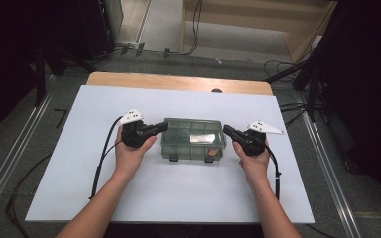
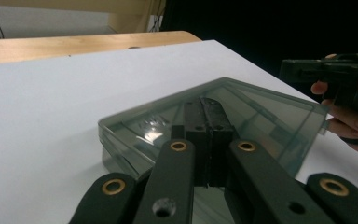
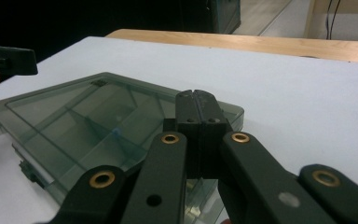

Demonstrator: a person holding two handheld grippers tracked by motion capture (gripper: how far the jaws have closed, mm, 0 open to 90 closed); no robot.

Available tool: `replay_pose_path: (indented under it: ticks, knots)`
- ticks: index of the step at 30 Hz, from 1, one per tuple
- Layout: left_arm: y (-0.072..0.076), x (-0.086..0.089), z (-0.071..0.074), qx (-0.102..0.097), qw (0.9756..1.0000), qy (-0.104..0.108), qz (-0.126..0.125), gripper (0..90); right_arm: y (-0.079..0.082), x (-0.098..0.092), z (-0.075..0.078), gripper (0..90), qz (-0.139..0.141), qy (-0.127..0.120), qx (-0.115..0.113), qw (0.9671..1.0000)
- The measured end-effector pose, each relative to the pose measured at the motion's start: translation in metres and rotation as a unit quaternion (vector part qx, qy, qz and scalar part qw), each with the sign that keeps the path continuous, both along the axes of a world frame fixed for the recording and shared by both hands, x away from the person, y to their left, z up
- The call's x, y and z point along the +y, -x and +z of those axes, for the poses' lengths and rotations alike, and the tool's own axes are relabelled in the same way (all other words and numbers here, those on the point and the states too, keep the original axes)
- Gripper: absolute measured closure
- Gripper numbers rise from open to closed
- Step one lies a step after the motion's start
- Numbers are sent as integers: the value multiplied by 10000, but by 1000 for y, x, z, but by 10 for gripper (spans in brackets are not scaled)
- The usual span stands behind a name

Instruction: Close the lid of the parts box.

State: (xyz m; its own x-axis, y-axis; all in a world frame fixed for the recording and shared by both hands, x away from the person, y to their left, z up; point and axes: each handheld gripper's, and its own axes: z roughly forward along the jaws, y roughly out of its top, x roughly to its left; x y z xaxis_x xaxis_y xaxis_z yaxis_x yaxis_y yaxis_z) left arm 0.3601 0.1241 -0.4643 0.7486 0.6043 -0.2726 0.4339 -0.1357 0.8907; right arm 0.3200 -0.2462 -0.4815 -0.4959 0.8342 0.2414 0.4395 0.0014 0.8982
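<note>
**Both claws closed at either end of the compartment box**

Surface (image 1: 178, 198): wooden top covered by a large white sheet; a strip of bare wood shows along the far edge. Dark floor and black stands around it.

Translucent grey-green plastic compartment box (image 1: 193, 139): lies flat near the middle of the white sheet, lid down, long side facing the person. Two dark latches sit on the near edge. Internal dividers show through the lid; something small and pale orange lies in a near compartment, too small to identify.

Left hand (image 1: 129, 153) holds the left claw (image 1: 164, 127), pointing at the left end of the box. In the left gripper view the claw (image 2: 208, 109) has its jaws pressed together, nothing between them, tips over the box lid (image 2: 261, 116). Contact with the lid cannot be told.

Right hand (image 1: 252, 158) holds the right claw (image 1: 225, 130) at the right end of the box. In the right gripper view the claw (image 3: 196, 99) is likewise together and empty, tips over the box corner (image 3: 98, 116).
</note>
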Motion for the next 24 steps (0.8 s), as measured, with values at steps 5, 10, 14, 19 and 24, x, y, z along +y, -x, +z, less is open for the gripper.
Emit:
replay_pose_path:
  ticks: [5, 10, 14, 19, 24]
  knots:
    - [13, 3, -5, -30, 10000, 2, -18, 900, 11, 3, 0, 880, 27, 93, -74, 9999]
    - [25, 2, -12, -69, 9999, 41, 100, 900, 23, 6, 0, 880, 55, 67, -98, 9999]
    - [31, 0, -14, -104, 9999, -38, 131, 900, 31, 11, -2, 880, 54, 130, -117, 9998]
    - [37, -1, -18, -102, 9998, -108, 151, 900, 39, 15, -6, 880, -26, 251, -169, 9995]
    - [41, 1, -23, -65, 9998, -80, 198, 900, 45, 16, -9, 882, -26, 220, -149, 9996]
